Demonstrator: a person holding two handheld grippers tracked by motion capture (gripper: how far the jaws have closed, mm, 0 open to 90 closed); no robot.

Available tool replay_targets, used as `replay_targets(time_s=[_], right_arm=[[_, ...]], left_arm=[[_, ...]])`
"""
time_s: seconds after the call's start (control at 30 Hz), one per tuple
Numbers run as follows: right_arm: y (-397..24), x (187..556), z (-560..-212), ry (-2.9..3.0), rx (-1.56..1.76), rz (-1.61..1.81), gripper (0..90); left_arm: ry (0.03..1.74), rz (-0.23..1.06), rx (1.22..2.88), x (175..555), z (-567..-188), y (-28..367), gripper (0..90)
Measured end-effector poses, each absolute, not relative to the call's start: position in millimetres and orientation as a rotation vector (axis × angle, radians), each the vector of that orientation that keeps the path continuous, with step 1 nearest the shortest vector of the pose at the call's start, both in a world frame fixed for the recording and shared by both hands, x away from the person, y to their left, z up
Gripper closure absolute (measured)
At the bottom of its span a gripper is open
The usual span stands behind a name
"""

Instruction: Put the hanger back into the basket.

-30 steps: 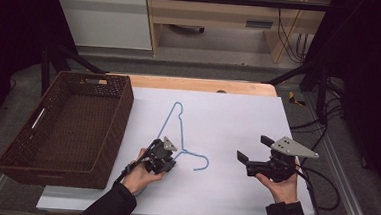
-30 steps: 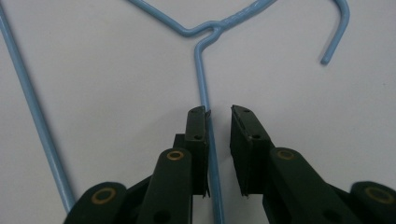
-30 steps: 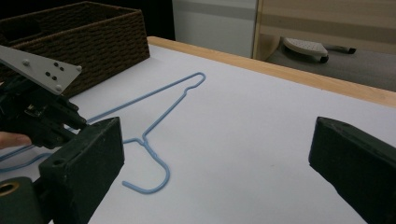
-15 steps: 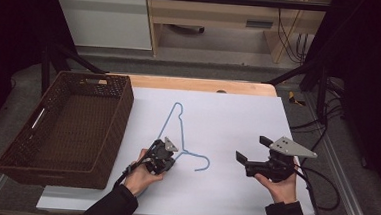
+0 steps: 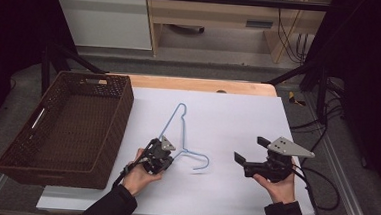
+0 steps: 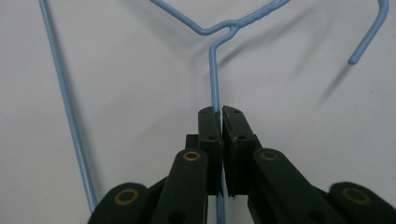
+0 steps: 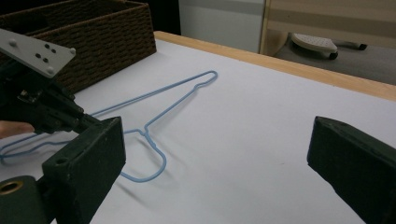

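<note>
A light blue wire hanger (image 5: 184, 132) lies on the white table top, its hook end curling right with a shadow under it. My left gripper (image 5: 165, 151) holds it from the near side. In the left gripper view the two black jaws (image 6: 219, 110) are shut on a straight run of the hanger (image 6: 213, 70) wire just below the twisted neck. My right gripper (image 5: 251, 150) hovers to the right of the hook, apart from it, jaws wide open and nothing between them. The right gripper view (image 7: 219, 154) looks across the hanger (image 7: 154, 93) at the left gripper (image 7: 44, 109).
A dark brown wicker basket (image 5: 119, 120) stands on the table's left side, close to the left hand. The white sheet (image 5: 238, 110) has a wooden edge (image 5: 200, 84) at the far side. Cables (image 5: 319, 175) trail off the right gripper.
The right gripper has drifted very slightly to the left. The left gripper stays shut on the hanger, which has hardly moved.
</note>
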State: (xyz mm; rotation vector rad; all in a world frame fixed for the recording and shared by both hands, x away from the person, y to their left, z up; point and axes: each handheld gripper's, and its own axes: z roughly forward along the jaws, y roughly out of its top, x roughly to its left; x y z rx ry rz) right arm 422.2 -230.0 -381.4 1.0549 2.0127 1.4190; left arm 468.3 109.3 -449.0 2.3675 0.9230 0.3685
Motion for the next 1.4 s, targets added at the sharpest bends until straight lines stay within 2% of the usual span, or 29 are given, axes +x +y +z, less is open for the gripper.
replay_targets(time_s=[0.7,1.4], right_arm=[[-205,436,-405,2.119,1.032,1.400,7.2],[-141,468,-428,2.279,0.942,1.432,15.4]], left_arm=[[0.929,0.400,2.264,458,-418,132,87.1],[0.946,0.409,2.229,457,-411,144,87.2]])
